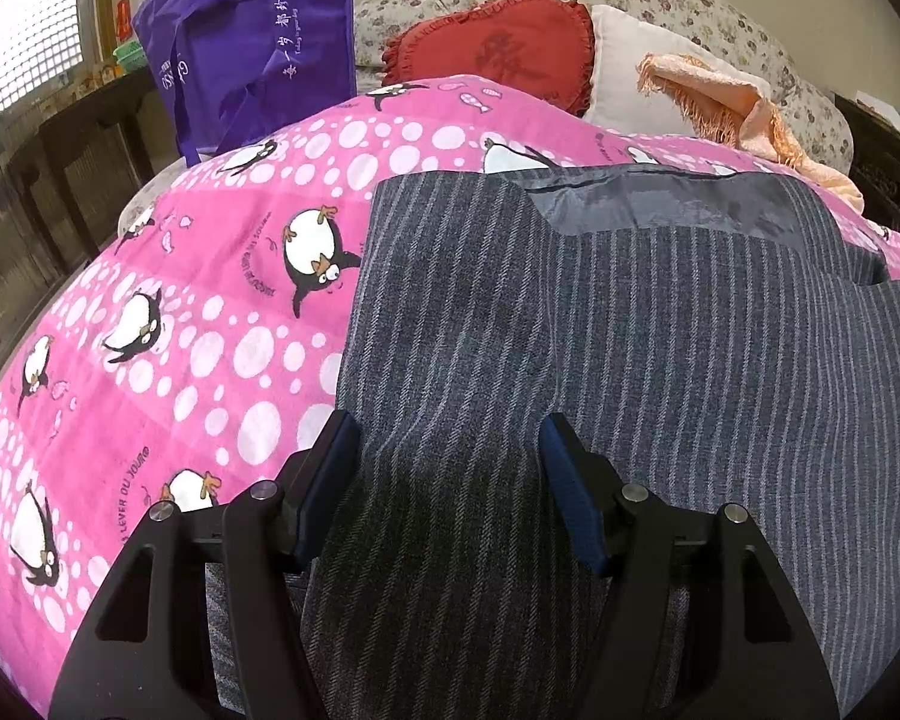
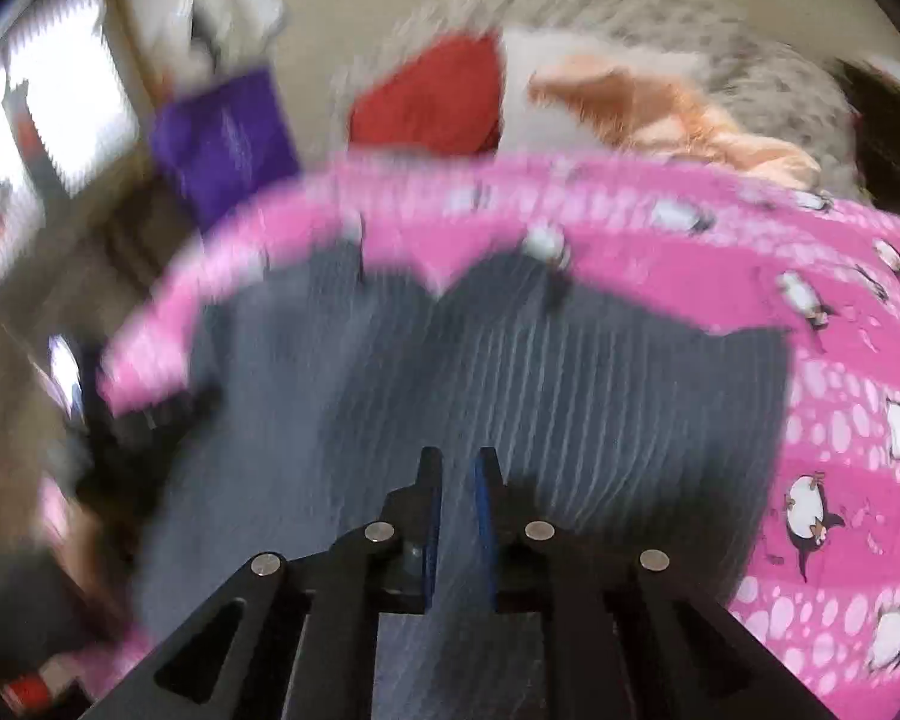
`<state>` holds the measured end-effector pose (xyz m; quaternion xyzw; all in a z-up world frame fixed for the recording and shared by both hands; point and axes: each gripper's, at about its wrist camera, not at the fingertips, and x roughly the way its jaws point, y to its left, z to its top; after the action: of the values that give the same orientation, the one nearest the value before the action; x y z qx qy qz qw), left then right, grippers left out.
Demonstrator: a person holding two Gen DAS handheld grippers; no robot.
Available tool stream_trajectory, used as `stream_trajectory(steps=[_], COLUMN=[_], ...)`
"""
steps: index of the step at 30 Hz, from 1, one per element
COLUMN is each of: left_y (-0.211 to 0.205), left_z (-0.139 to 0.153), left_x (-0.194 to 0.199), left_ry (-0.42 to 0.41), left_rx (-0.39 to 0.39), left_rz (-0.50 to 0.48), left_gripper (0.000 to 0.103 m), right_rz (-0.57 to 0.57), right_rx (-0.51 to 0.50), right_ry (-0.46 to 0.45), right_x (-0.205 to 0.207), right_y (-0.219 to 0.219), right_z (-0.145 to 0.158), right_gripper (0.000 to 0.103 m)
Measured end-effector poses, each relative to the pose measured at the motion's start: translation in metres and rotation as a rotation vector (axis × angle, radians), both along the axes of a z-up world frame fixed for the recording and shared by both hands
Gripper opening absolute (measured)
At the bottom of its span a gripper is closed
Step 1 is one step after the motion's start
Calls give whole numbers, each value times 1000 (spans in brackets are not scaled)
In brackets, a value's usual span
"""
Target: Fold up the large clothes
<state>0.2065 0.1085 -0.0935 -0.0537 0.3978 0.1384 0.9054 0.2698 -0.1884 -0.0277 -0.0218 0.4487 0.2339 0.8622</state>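
Left wrist view: the grey pinstriped garment [image 1: 600, 312] lies spread on the pink penguin bedspread [image 1: 180, 312], filling the centre and right of the frame, its shiny lining [image 1: 648, 204] showing at upper centre. The left gripper [image 1: 444, 438] at bottom centre stands spread, jaws straddling a raised ridge of the cloth; pads not pressing on it. Red cushion [image 1: 492, 54] and purple bag [image 1: 252, 42] sit at the top, well apart.

Right wrist view: heavily blurred. Garment [image 2: 450, 372] fills the centre, bedspread [image 2: 840, 360] at right. The right gripper [image 2: 456, 462] at lower centre is nearly clenched, a narrow slit left; cloth shows through the slit, but whether it is pinched I cannot tell.

Judgement: fold step in hand. Close left fully on the ridge before lifting; take both layers, keep both hands level so the stripes stay parallel and the lining ends inside.
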Motion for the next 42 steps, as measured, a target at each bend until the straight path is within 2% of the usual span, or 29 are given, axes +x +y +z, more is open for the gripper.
stream_trajectory(steps=[1,2,3,4,6,8,11,15,17,18,19,20,22,24,36,37,39,41,42], left_y=[1,1,1,1,0,1,1,1,1,1,1,1,1,3,9,9,6,6,8], left_z=[0,0,0,0,-1,-1,-1,-1,-1,-1,-1,0,0,-1,-1,-1,-2,7,16], left_x=[0,0,0,0,0,0,1,0,0,0,0,0,-1,0,2,3,9,10,5], left_ry=[1,1,1,1,4,2,3,2,1,1,0,-3,-4,-4,-7,0,43,113,115], left_rx=[0,-1,0,1,4,-3,-4,-6,-11,-12,-14,-18,-18,-30,-73,-76,-89,-81,-88], left_rz=[0,-1,-1,0,-1,-4,-3,-4,-4,-5,-6,-8,-10,-12,-14,-17,-58,-121,-132], left_gripper=[65,65,65,65,65,65,65,65,65,65,65,65,65,65,65,67,81,81,81], right_rz=[-62,-134,-181,-230,-322,-348,-380,-385,-388,-395,-406,-382,-360,-357,-343,-342,-327,-333,-351], right_rx=[-75,-46,54,75,-42,3,8,21,-30,-65,-121,-120,-145,-176,-79,-54,7,44,43], right_ry=[37,87,111,103,65,77,-29,-85,-85,-83,-71,-88,-153,-174,-159,-156,-127,-60,-66], right_x=[5,11,11,9,5,0,-11,-11,-13,-6,0,3,-4,-2,13,11,11,4,-3], right_y=[-9,-31,-53,-66,-79,-82,-55,-12,6,0,-2,-6,-9,-5,-17,-20,-27,-39,-43], right_z=[-18,-31,-34,-33,-29,-22,11,26,8,-3,-24,-42,-50,-50,-52,-51,-47,-25,-15], right_gripper=[8,0,0,0,0,0,6,9,9,9,8,7,5,5,6,6,7,8,9])
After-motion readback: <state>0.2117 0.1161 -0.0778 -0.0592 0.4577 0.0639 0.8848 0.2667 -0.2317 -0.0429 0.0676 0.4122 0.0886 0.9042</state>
